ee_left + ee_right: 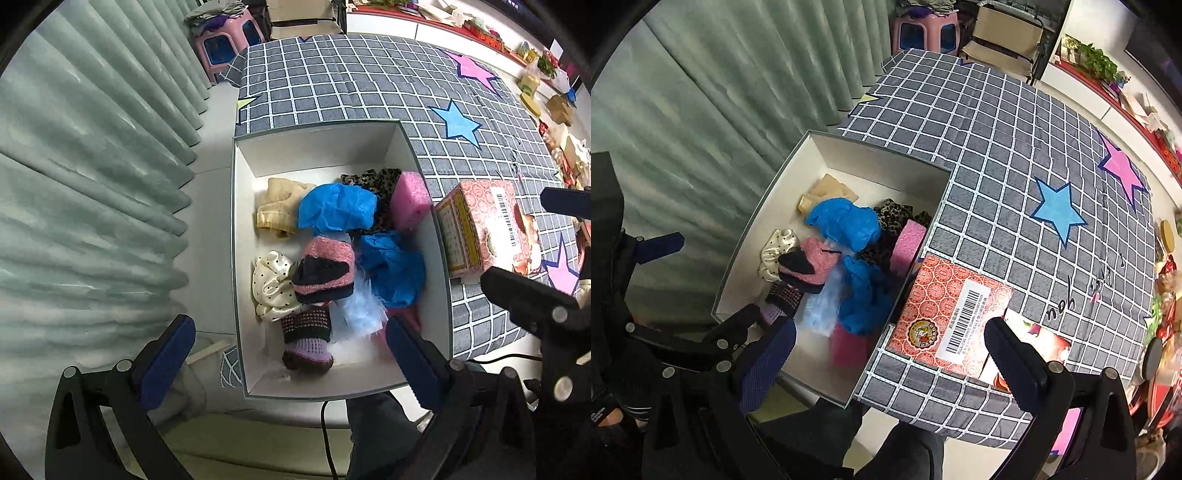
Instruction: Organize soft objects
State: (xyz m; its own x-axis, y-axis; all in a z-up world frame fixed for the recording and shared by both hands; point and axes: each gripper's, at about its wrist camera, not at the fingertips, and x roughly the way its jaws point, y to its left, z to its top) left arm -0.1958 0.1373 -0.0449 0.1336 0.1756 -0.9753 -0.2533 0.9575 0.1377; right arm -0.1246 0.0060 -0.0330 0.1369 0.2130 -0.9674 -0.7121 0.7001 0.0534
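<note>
Both your grippers are wide open and empty: left gripper (291, 365) hangs over the box (424, 155), right gripper (890, 354) over the red packet (945, 314) beside it.

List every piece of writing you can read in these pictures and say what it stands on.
"you", seen upside down: handwriting print on the checked tablecloth; the writing beside it is unreadable.
Barcode label with small print on the red patterned box: too small to read.
Round emblem on that box: blurred.
Nothing else carries text.
</note>
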